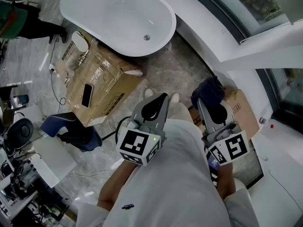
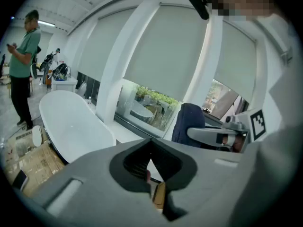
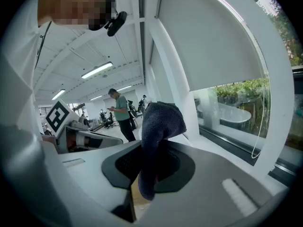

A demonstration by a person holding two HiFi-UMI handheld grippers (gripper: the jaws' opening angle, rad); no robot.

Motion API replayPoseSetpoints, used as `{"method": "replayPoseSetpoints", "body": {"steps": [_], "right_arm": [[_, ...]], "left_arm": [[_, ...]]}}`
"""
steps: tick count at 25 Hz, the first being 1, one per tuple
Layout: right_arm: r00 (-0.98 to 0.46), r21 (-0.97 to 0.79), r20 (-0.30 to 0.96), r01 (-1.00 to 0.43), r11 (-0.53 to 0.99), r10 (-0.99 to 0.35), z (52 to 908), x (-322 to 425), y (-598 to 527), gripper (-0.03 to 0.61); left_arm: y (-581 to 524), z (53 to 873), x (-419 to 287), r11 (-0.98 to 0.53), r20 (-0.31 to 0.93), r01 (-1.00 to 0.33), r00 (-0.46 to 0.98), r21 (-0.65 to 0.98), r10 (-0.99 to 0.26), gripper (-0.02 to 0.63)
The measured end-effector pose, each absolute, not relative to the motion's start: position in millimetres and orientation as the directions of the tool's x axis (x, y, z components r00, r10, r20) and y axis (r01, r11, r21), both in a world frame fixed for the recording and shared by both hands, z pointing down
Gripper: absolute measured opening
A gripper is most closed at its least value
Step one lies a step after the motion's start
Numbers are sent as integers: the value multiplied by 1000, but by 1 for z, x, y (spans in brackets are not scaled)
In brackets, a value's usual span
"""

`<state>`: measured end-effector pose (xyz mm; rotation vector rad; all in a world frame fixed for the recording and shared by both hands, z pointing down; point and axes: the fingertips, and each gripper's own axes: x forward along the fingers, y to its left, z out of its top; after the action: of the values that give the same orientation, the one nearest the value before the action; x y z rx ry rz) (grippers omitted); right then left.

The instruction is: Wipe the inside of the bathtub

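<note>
1. The left hand-held gripper (image 1: 159, 103) sits at lower centre of the head view. Its jaws are closed together with nothing between them, and the left gripper view shows only the teardrop gap in their pads.
2. The right hand-held gripper (image 1: 208, 111), at lower right of the head view, is clamped on a dark blue cloth (image 3: 158, 122). The cloth bunches above the jaw tips and hangs down between them.
3. Both hand-held grippers are held close to the person's white shirt (image 1: 175, 183) and point toward the top of the frame.
4. The white bathtub (image 1: 113, 13) fills the upper centre of the head view, well apart from both. Its drain (image 1: 147, 37) lies toward its right end.
5. A cardboard box (image 1: 102, 82) stands just beside the bathtub's lower left edge, with a phone (image 1: 86, 95) lying on it.
6. Another person (image 2: 23, 46) in a green top stands at the far left of the left gripper view.
</note>
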<state>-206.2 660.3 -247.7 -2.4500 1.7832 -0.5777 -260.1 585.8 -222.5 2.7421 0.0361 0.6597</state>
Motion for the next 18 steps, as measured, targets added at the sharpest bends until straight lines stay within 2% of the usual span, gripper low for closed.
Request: {"method": "replayPoseSetpoints", "body": {"steps": [10, 18], "right_arm": [[272, -290, 275, -891, -349, -922, -252, -229, 675, 51], [202, -321, 301, -899, -298, -932, -259, -225, 675, 52]], "left_arm": [[595, -233, -282, -949, 420, -46, 902, 312, 94, -2], [598, -237, -270, -938, 405, -88, 913, 336, 59, -2]]}}
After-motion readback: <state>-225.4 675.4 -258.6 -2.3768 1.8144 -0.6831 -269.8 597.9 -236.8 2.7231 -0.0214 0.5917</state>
